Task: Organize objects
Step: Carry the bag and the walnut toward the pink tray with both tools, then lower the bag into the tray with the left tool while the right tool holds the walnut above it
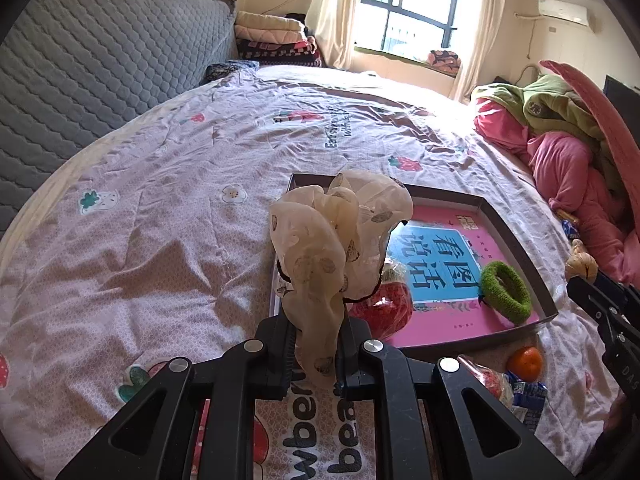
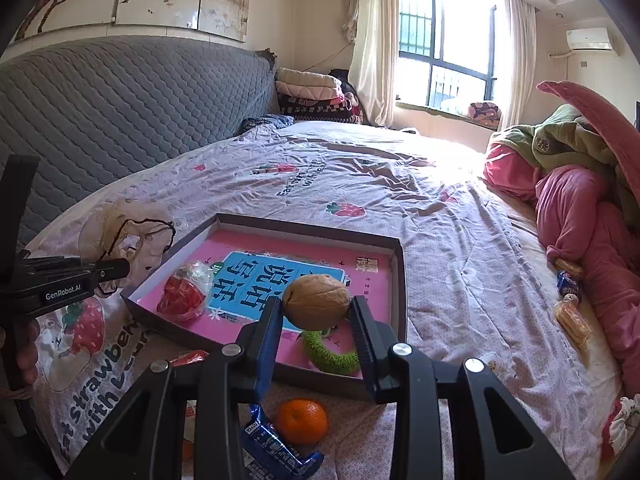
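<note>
My left gripper is shut on a sheer cream spotted scrunchie, held up over the near left corner of a shallow box with a pink and blue printed floor. In that box lie a green scrunchie and a red wrapped snack. My right gripper is shut on a walnut, which hangs above the box near the green scrunchie. The left gripper with the cream scrunchie shows at the left of the right wrist view.
On the bedspread in front of the box lie a mandarin and a blue snack packet. More wrapped snacks sit at the right by a heap of pink and green bedding. A grey quilted headboard rises at the left.
</note>
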`<state>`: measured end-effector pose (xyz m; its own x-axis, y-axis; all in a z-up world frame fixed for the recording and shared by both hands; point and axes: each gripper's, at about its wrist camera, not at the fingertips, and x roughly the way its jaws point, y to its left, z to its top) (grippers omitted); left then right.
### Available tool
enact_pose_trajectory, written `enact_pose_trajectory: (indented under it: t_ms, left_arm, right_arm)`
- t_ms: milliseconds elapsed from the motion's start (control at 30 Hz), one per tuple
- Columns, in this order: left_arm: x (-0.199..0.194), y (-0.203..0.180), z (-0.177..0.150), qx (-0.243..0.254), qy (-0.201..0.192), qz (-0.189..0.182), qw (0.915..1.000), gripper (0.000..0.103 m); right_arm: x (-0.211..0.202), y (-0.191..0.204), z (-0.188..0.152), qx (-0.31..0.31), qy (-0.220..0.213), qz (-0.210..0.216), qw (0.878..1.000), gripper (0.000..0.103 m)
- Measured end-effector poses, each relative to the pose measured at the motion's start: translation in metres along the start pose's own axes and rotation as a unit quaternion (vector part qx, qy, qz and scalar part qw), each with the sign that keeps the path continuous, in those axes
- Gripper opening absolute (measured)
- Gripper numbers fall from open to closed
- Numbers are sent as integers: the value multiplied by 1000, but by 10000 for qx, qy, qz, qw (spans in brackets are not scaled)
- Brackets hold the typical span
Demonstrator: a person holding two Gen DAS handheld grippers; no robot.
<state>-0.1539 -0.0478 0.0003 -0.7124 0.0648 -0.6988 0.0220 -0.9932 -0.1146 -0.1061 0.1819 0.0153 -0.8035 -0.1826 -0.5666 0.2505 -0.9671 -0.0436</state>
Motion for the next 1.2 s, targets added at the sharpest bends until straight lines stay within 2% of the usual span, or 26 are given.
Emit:
enact_pose_trajectory:
  t_ms: [467,1200]
  left_arm:
    - [37,-3,1,35,212,-72,9997,16]
    - [60,-25,-9,295,425,-597,9969,16]
  right_arm:
    - [19,4,-3,-91,158,-22,9998,35]
    - [58,-7,-9,2,618,-171,9979,35]
